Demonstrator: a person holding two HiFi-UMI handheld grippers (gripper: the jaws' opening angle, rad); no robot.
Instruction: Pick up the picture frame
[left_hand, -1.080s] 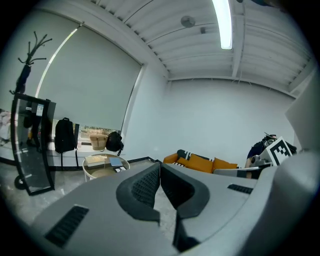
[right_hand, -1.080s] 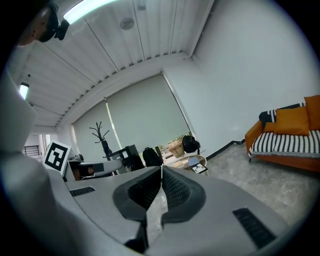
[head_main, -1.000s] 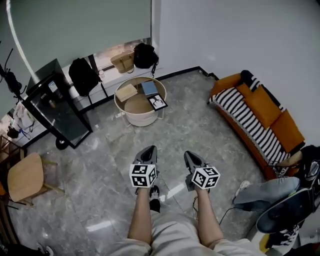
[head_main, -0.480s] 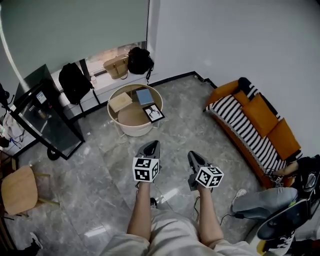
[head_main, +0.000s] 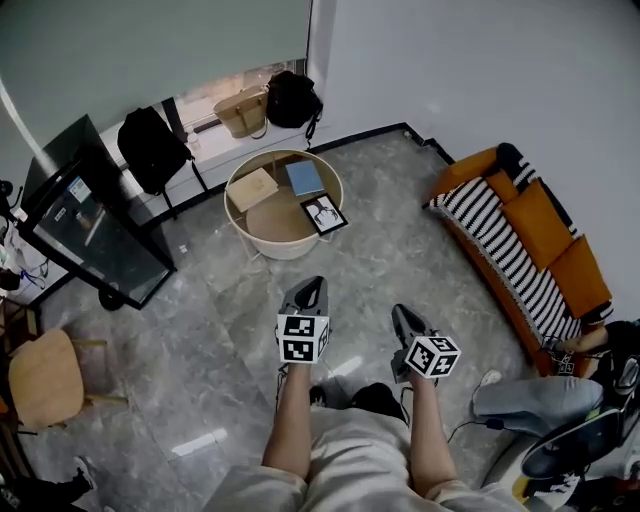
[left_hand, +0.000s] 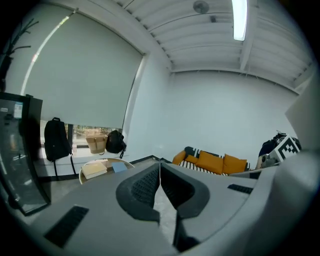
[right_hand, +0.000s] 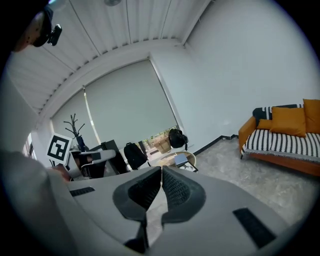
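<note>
Seen from above, the picture frame (head_main: 324, 214) lies at the right edge of the round table (head_main: 278, 246) in the upper middle of the head view, well apart from both tools. The left gripper (head_main: 308, 288) and right gripper (head_main: 402, 314), held side by side over the grey floor (head_main: 200, 340) at lower centre, each have their jaws pressed together with nothing between them. An orange sofa (head_main: 530, 235) lines the right edge.

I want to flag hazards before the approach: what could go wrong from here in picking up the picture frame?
1. The picture frame lies flat at the round table's rim; a nudge might slide it off onto the hard floor.
2. The left gripper and right gripper are both shut and empty; unless they open before reaching it, they may just push it.
</note>
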